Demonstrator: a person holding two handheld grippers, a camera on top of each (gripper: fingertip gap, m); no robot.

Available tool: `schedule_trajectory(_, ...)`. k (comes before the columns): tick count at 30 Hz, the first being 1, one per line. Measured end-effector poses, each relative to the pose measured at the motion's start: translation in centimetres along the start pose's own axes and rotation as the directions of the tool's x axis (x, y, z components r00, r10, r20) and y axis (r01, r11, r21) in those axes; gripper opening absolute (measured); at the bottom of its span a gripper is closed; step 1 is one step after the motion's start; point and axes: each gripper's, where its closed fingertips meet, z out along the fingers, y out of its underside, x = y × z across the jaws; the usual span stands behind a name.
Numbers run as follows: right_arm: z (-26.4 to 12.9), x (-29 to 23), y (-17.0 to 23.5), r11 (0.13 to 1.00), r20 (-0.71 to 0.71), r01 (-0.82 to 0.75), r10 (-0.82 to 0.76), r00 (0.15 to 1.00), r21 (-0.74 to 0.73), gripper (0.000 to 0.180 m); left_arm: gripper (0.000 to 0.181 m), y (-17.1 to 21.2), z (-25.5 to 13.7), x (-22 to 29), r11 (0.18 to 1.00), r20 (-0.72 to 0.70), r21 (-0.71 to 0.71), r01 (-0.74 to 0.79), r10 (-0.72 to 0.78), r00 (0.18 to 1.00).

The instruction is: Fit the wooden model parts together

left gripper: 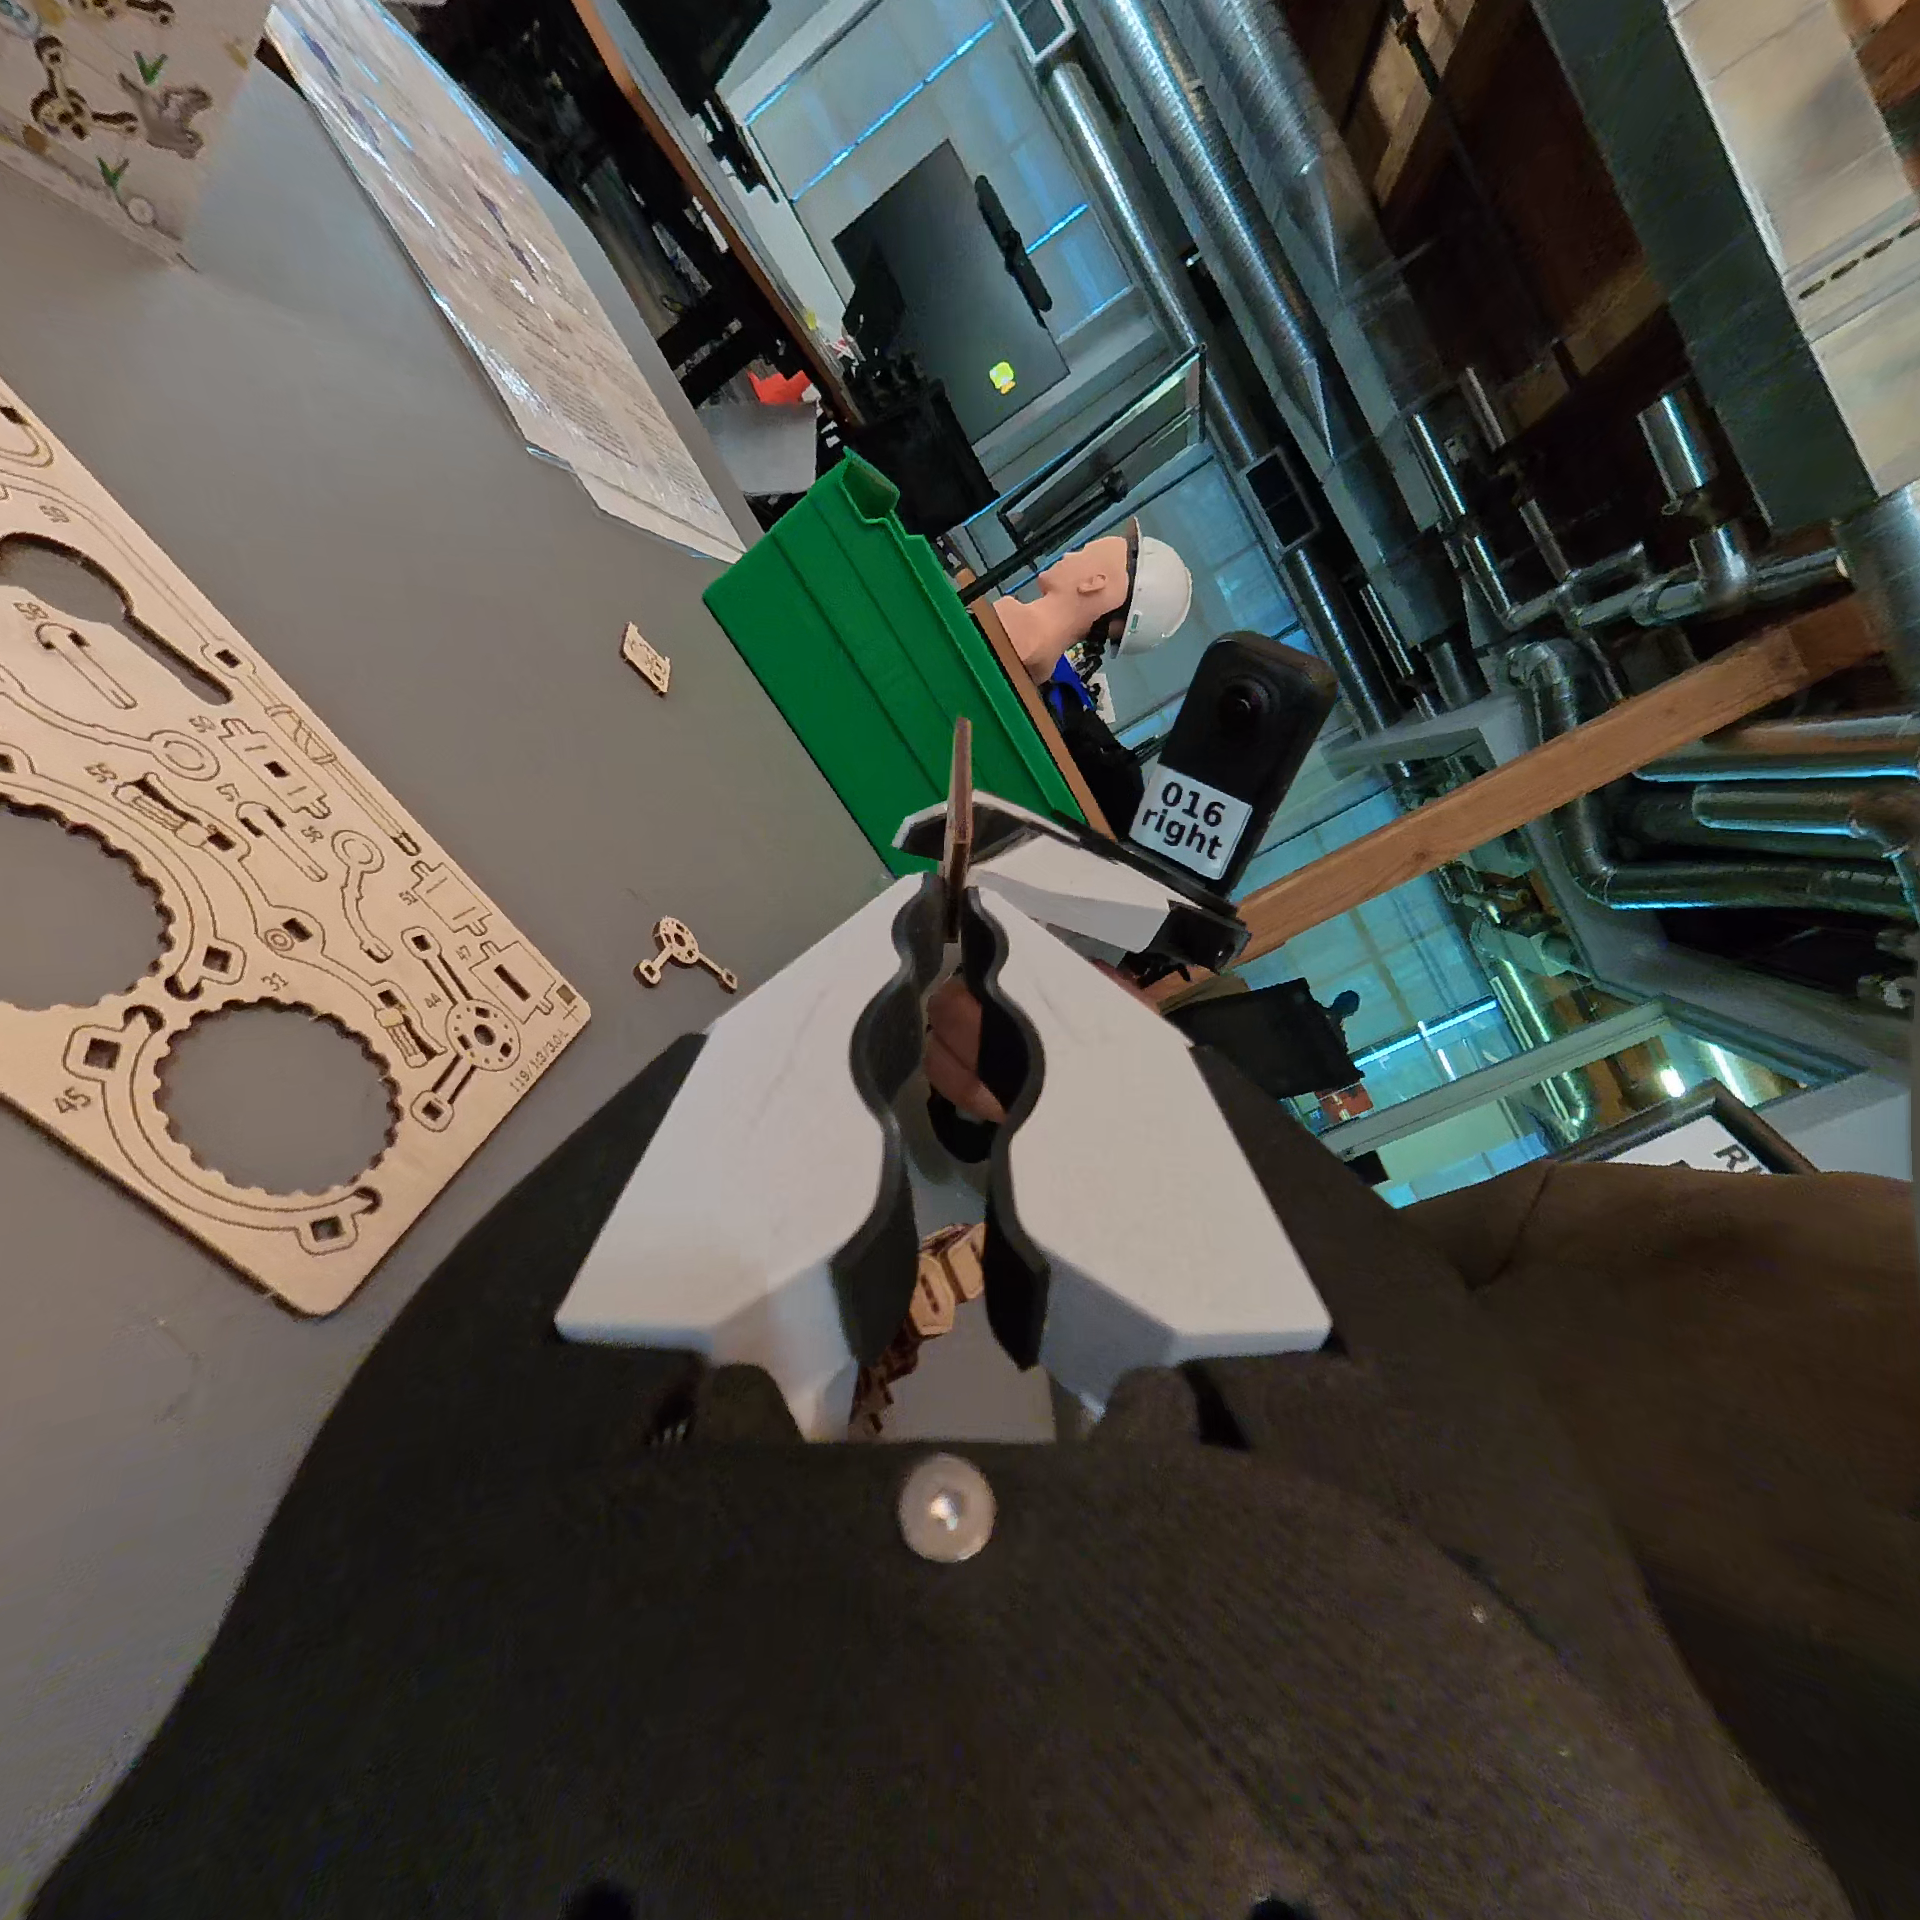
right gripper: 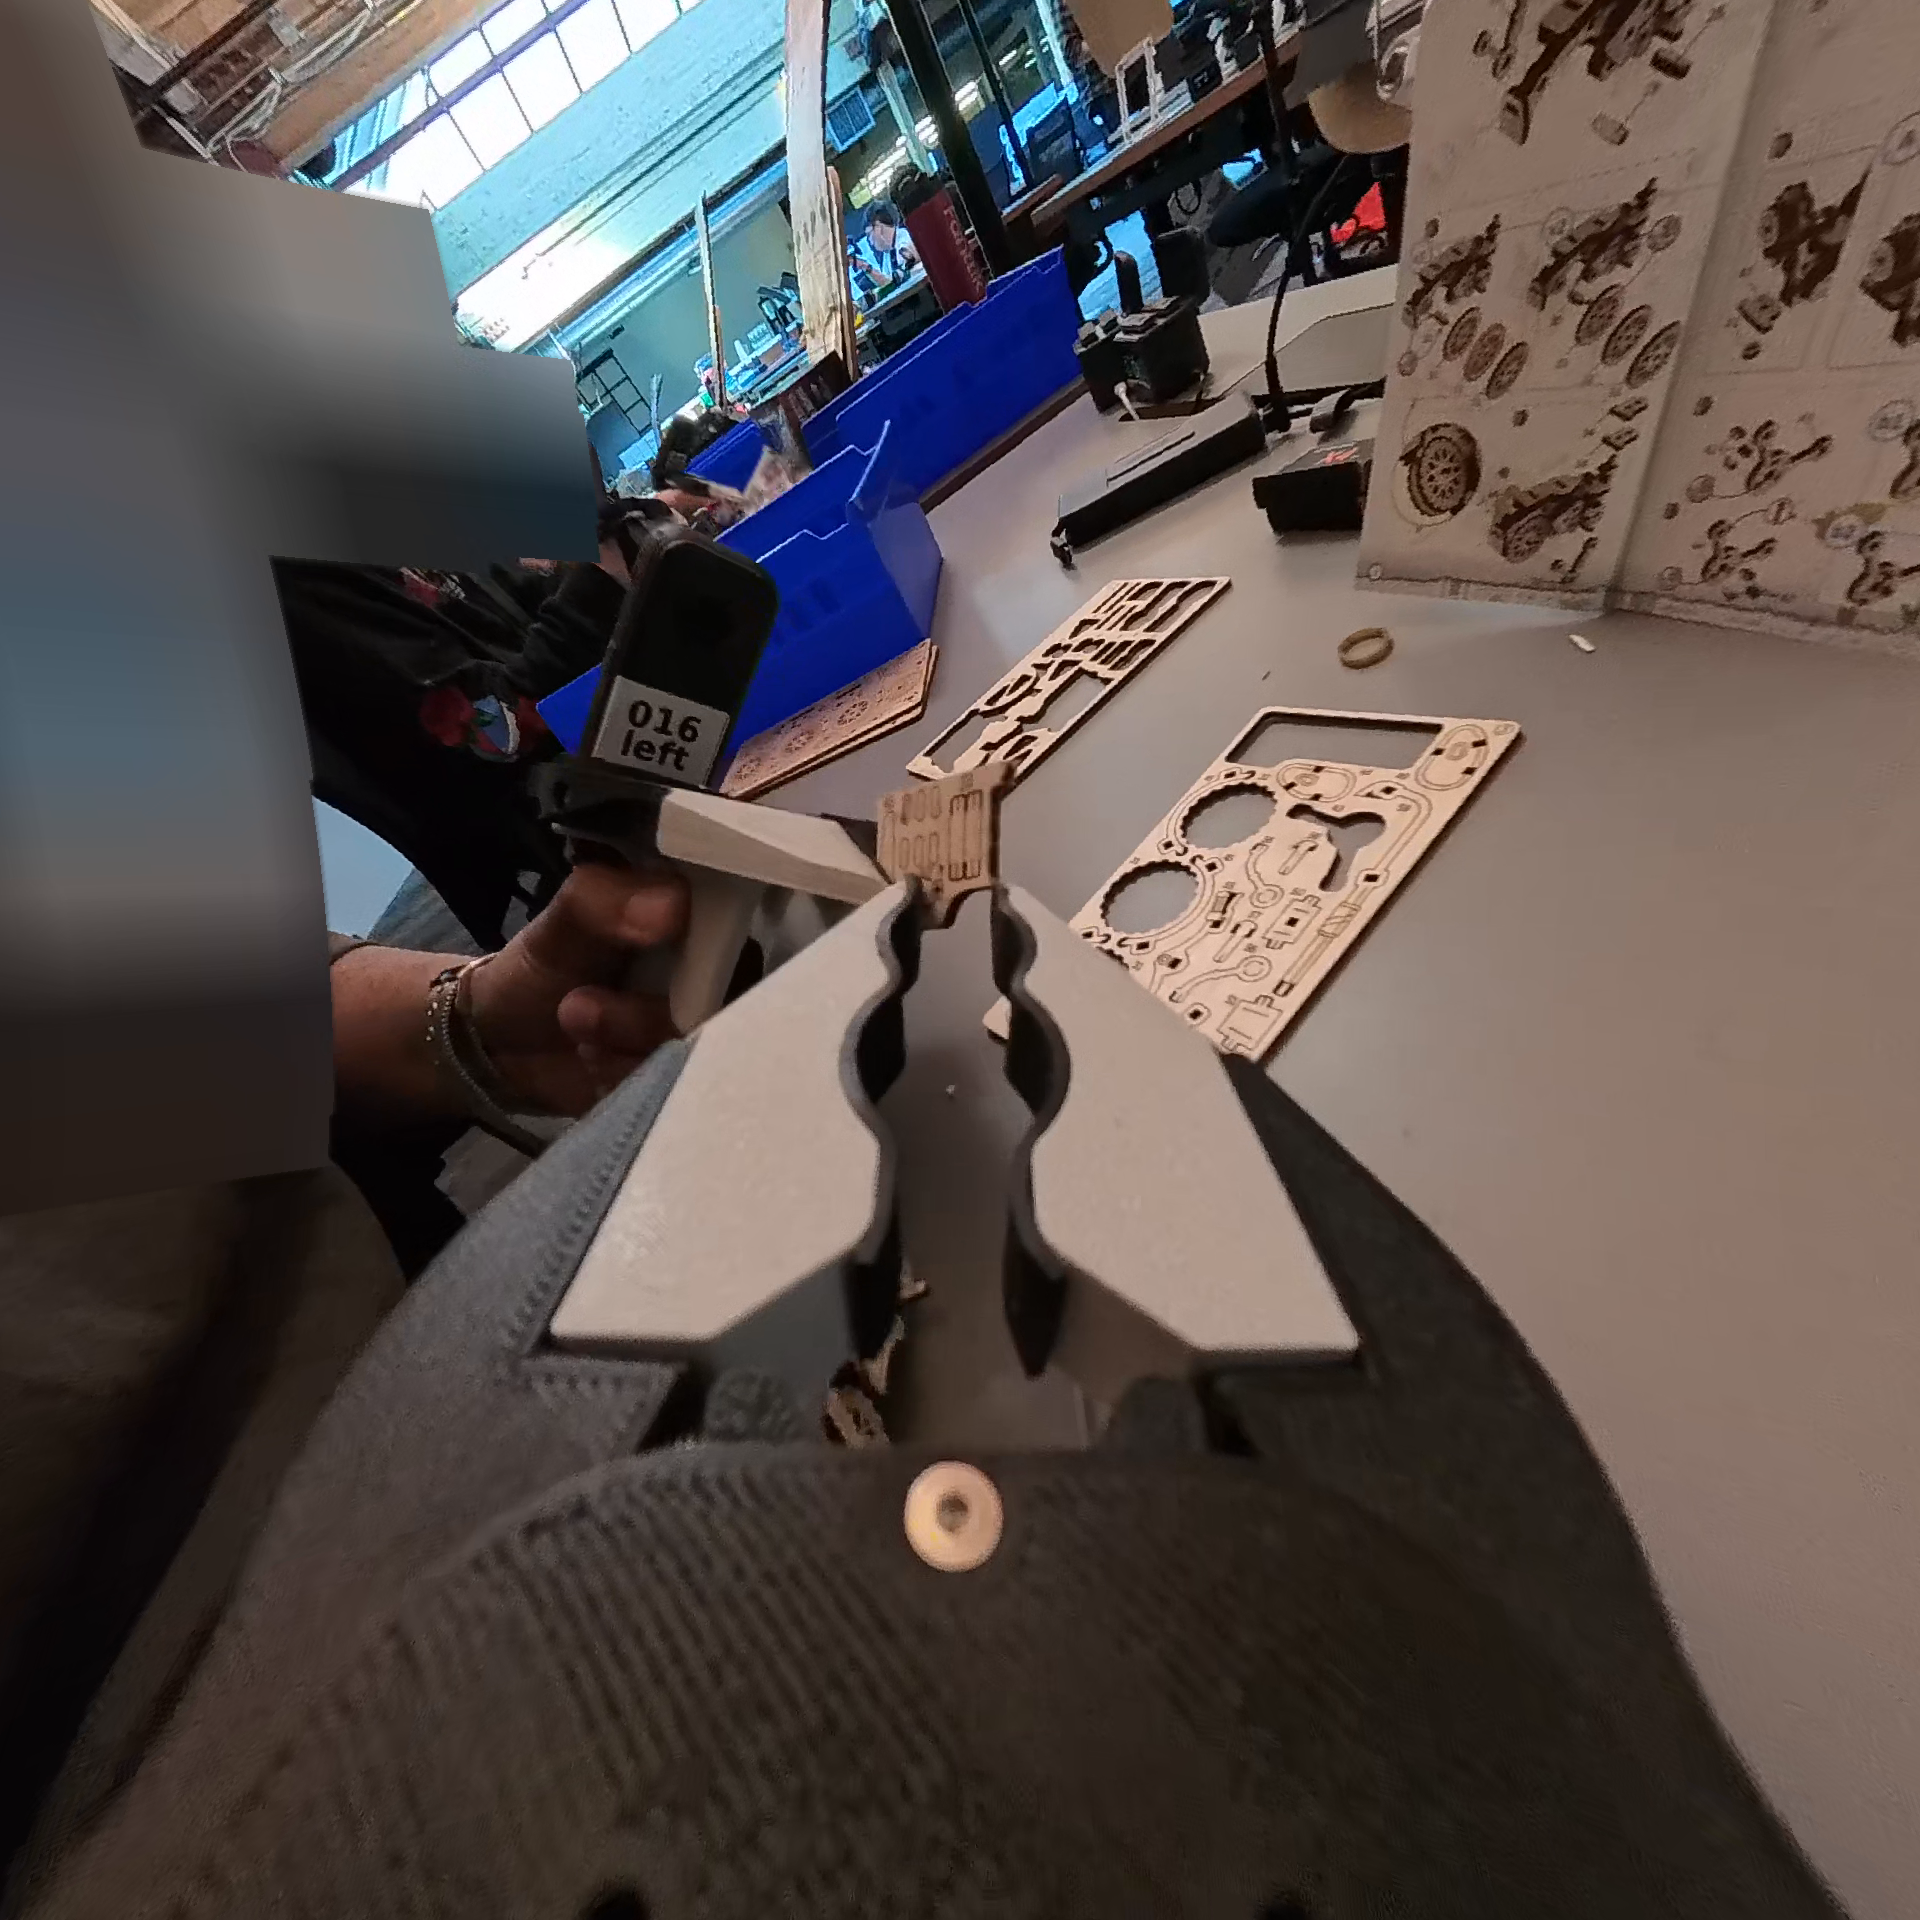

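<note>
A small flat wooden panel part (right gripper: 945, 836) with slots is held in the air between both grippers. In the left wrist view it shows edge-on as a thin dark strip (left gripper: 961, 810). My left gripper (left gripper: 951, 906) is shut on it; in the right wrist view it (right gripper: 871, 864) reaches in from the left. My right gripper (right gripper: 958, 900) has its tips closed on the part's lower tab; in the left wrist view it (left gripper: 1003, 847) comes in from the right. A laser-cut wooden sheet (left gripper: 208, 935) with punched-out holes lies on the grey table (right gripper: 1558, 1039).
Two small loose wooden parts (left gripper: 646, 657) (left gripper: 681, 951) lie by a green bin (left gripper: 873, 665). The right wrist view shows an emptied sheet frame (right gripper: 1070, 675), stacked sheets (right gripper: 831, 717), blue bins (right gripper: 831, 582), a ring (right gripper: 1364, 647) and an upright instruction sheet (right gripper: 1662, 312).
</note>
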Motion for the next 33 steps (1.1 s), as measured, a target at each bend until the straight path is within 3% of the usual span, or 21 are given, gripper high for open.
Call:
schedule_trajectory(12, 0.1, -0.2, 0.3, 0.995, -0.043, 0.094, -0.095, 0.995, -0.03, 0.006, 0.001, 0.5, 0.0, -0.1, 0.999, 0.032, -0.025, -0.027, 0.027, 0.999)
schedule_trajectory(21, 0.1, -0.1, -0.5, 0.976, 0.093, -0.208, 0.202, 0.975, 0.065, 0.012, 0.0, -0.5, -0.2, 0.5, 0.996, -0.089, 0.055, 0.071, -0.066, 0.994)
schedule_trajectory(24, -0.1, -0.6, -0.8, 0.964, 0.142, -0.256, 0.245, 0.959, 0.069, 0.002, 0.0, -0.5, -0.2, 0.6, 0.998, -0.088, 0.051, 0.021, -0.016, 0.996)
schedule_trajectory(28, -0.2, -0.6, -0.6, 0.963, 0.16, -0.265, 0.254, 0.954, 0.05, 0.001, 0.001, 0.0, 0.0, 0.3, 1.0, -0.093, 0.006, 0.015, -0.014, 0.996)
schedule_trajectory(33, -0.8, 0.0, -0.2, 0.97, 0.14, -0.244, 0.242, 0.96, -0.004, 0.0, 0.028, -0.3, -0.3, -0.8, 0.998, -0.049, -0.032, -0.061, 0.06, 0.997)
